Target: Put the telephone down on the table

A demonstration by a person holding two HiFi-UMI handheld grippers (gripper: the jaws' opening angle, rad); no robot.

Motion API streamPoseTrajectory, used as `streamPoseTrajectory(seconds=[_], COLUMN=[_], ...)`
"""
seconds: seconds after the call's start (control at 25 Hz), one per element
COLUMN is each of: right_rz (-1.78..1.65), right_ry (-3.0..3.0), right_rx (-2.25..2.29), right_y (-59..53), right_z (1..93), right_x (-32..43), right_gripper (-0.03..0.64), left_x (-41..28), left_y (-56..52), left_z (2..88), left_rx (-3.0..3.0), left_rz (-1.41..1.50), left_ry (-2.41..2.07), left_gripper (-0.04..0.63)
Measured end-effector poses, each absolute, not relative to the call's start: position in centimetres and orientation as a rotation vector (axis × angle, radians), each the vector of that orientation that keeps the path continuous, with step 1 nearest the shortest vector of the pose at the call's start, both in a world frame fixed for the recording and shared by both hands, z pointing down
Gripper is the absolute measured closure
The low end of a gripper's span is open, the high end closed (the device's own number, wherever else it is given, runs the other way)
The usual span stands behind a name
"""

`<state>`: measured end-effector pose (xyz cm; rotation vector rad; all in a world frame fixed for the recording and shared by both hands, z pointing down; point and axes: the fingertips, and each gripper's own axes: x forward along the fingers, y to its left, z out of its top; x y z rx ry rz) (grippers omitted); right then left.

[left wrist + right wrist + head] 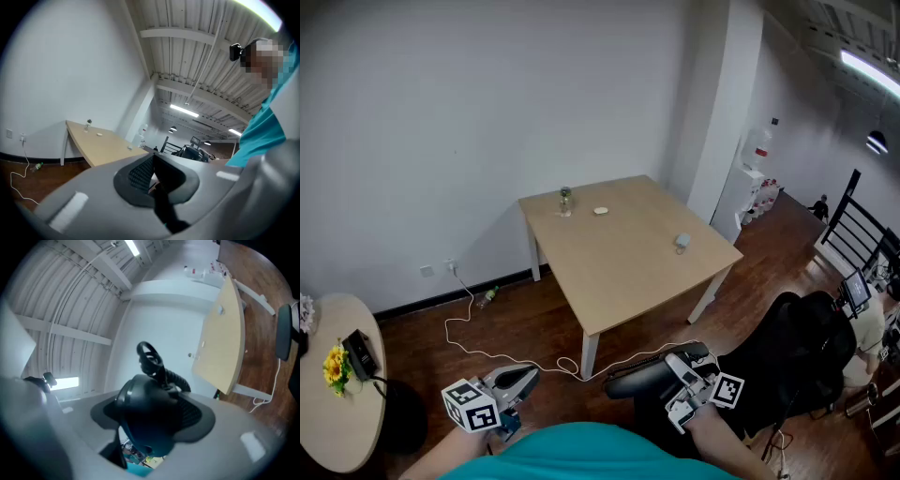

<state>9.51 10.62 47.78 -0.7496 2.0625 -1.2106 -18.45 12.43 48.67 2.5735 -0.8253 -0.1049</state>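
The black telephone handset (645, 377) lies level between the jaws of my right gripper (677, 368), low in the head view, well short of the square wooden table (628, 267). In the right gripper view the handset (145, 416) fills the gap between the pads, and its coiled cord (152, 359) curls up past it. My right gripper (157, 399) is shut on it. My left gripper (521, 381) hovers at the lower left, shut and empty. Its dark pads (140, 171) meet in the left gripper view.
The table top carries a small jar (566, 199), a white lump (600, 211) and a small pale object (682, 241). A white cable (487, 352) loops over the wood floor. A black chair (797, 361) stands at right. A round table (337, 422) with flowers (337, 367) is at left.
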Motion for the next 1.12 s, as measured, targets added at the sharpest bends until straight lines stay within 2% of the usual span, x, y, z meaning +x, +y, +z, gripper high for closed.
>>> streamPoseTrajectory(seconds=[0.44,0.68,1.12], right_rz=[-1.173,-1.185,-1.191], right_ry=[2.098,2.090,2.011], right_rx=[-0.772,-0.772,-0.840], right_y=[7.8,4.3,-8.3], right_z=[47.5,48.0,50.0], right_x=[17.3,18.8,12.7], right_gripper=[0.325,0.325,0.325], left_x=[-12.5,-10.9,-18.9], left_y=[10.5,8.1,-6.4], left_z=[48.7,50.4,52.2], left_rx=[2.558,2.512,2.520], left_rz=[-0.096,-0.080,-0.046], left_ry=[-0.891,-0.885,-0.837], left_gripper=[0.589,0.589,0.589])
